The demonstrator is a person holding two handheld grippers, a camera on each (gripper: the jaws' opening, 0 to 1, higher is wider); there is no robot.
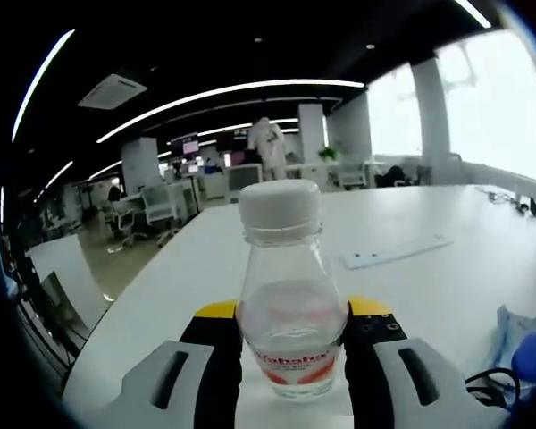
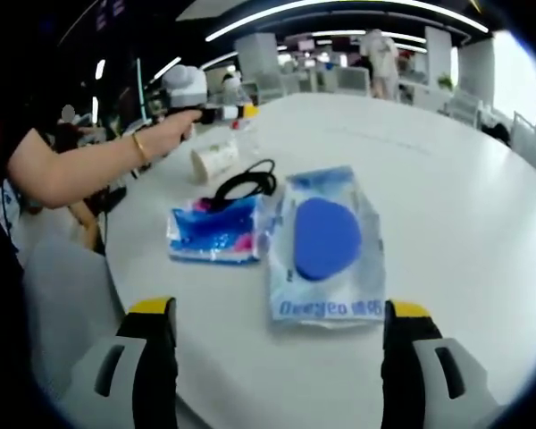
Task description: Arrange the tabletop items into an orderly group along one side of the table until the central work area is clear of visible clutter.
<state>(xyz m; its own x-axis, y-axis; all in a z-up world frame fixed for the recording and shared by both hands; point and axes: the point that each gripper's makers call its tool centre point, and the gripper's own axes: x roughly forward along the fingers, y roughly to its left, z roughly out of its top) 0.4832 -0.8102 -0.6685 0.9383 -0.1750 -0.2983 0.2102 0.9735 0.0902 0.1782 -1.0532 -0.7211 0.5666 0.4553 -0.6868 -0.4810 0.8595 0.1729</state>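
Bottle [image 1: 290,308] sits low at the centre of the left gripper view, clear plastic with a white cap and a red label, upright between the jaws of my left hand-held gripper [image 1: 288,357], which press against its sides and grip it above the white desk [image 1: 429,286]. A flat white strip [image 1: 397,252] lies further back on the desk, right of centre.

In the right gripper view my right hand-held gripper [image 2: 281,357] is wide open and holds nothing. Just beyond it, mid-frame, lie a clear packet with a blue disc [image 2: 326,246], a blue and pink packet [image 2: 214,231] touching its left edge, a black cable [image 2: 247,183] and a tipped paper cup [image 2: 214,161]. My left hand [image 2: 165,134] shows at upper left.
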